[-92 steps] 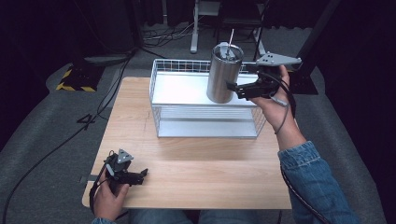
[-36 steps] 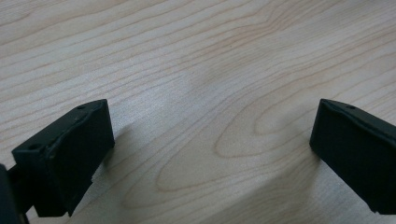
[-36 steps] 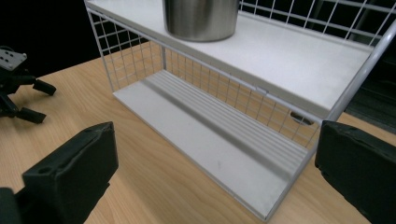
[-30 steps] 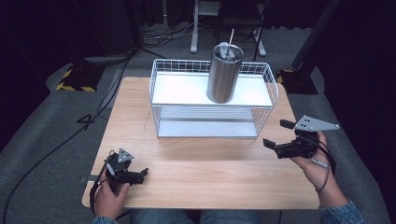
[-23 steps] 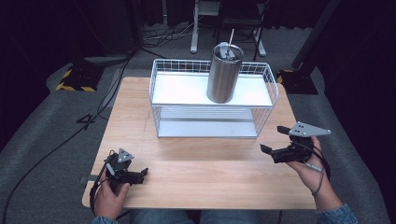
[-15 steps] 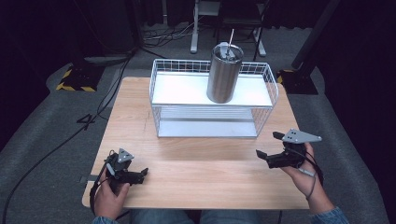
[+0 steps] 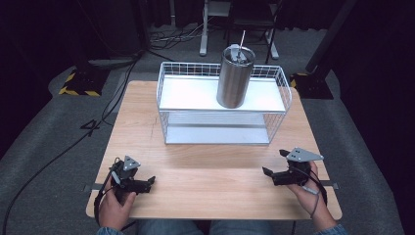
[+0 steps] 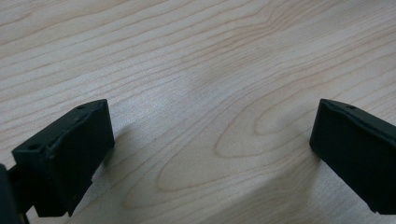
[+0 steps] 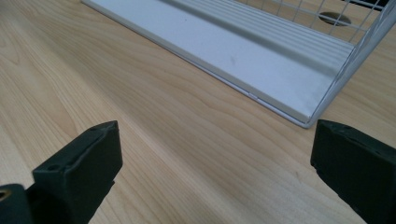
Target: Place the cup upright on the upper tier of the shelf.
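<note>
A steel tumbler (image 7: 235, 76) with a lid and straw stands upright on the top shelf of a white wire rack (image 7: 222, 138) at the back of the wooden table (image 7: 210, 181). My right gripper (image 7: 274, 165) rests low at the table's front right, jaws wide apart and empty, facing the rack's lower shelf (image 9: 261, 60). My left gripper (image 7: 149, 182) sits at the front left, also open with nothing between its jaws, just above bare wood (image 8: 210, 107).
The rack takes up the back half of the table. Bare wood lies between the two grippers along the front edge. Cables (image 7: 63, 152) trail over the grey floor at the left, and chair legs (image 7: 235, 29) stand behind the table.
The right hand let go of the tumbler on the rack's top shelf, pulled back and came down to the table's front right. The left gripper stayed put.
</note>
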The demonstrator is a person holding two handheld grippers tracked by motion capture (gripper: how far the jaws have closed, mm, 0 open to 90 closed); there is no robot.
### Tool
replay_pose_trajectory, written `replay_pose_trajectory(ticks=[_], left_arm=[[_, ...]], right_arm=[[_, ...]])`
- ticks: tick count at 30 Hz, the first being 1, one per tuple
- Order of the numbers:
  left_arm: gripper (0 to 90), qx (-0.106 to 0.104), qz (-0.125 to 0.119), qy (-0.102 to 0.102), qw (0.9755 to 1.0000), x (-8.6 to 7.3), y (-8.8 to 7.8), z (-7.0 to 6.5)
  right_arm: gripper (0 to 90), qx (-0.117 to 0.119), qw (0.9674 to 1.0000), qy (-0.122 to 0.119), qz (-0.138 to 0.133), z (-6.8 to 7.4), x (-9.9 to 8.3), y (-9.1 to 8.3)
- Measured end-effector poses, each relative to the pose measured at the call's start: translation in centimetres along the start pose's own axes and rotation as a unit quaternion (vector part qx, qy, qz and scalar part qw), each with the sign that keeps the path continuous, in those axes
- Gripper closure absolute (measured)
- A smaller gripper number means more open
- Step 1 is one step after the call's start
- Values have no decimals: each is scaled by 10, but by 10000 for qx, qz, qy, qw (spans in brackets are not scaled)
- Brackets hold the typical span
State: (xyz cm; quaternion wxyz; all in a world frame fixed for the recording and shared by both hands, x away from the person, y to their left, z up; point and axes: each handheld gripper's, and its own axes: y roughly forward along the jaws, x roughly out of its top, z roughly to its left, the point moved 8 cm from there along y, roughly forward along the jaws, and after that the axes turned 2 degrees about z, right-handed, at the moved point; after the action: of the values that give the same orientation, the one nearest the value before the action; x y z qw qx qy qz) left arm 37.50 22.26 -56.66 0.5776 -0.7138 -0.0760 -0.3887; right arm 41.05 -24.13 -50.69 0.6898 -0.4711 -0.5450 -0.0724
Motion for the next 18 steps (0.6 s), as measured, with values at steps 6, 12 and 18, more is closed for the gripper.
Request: replay_pose_trajectory(ticks=[6,12,18], left_arm=[[1,0,-2,-3,10000,0,0,0],[2,1,-2,-2,10000,0,0,0],[2,-9,-15,-6,10000,0,0,0]], right_arm=[[37,-33,9999,136,27,4,-17,10],[44,-46,9997,223,116,10,-27,19],[73,-122,9990,188,378,15,-35,26]])
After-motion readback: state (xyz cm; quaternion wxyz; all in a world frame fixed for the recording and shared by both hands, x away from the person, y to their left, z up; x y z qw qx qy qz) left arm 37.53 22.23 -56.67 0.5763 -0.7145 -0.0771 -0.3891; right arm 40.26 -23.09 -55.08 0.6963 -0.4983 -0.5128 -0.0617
